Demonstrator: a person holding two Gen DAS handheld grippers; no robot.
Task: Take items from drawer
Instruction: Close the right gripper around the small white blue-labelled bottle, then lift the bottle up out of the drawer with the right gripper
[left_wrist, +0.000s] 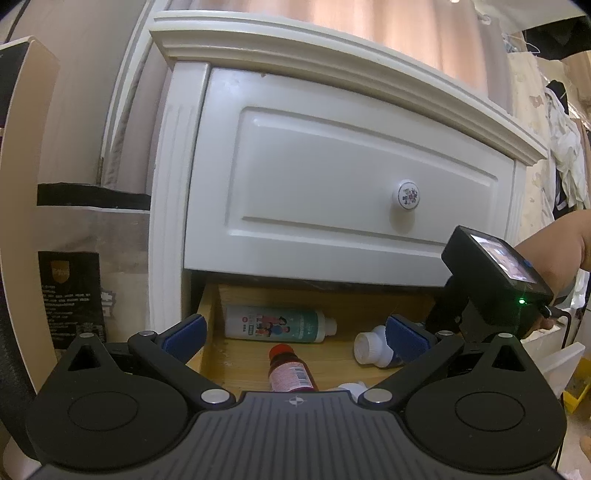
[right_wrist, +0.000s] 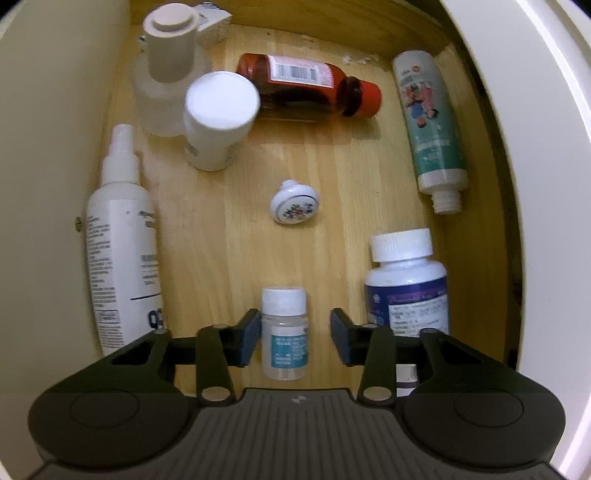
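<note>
Inside the open wooden drawer (right_wrist: 295, 166), left to right: white spray bottle (right_wrist: 118, 240), small clear white-capped vial (right_wrist: 283, 332) between the released jaws of the right gripper (right_wrist: 295, 338), blue-labelled white pill bottle (right_wrist: 406, 284). Left gripper (left_wrist: 295, 334) jaws wide apart, empty.

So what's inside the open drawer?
Inside the wooden drawer lie a red-capped brown bottle, a white spray bottle, a floral knob, white jars and a small clear bottle between the open right hand-held gripper fingers. The front corners are hidden.
</note>
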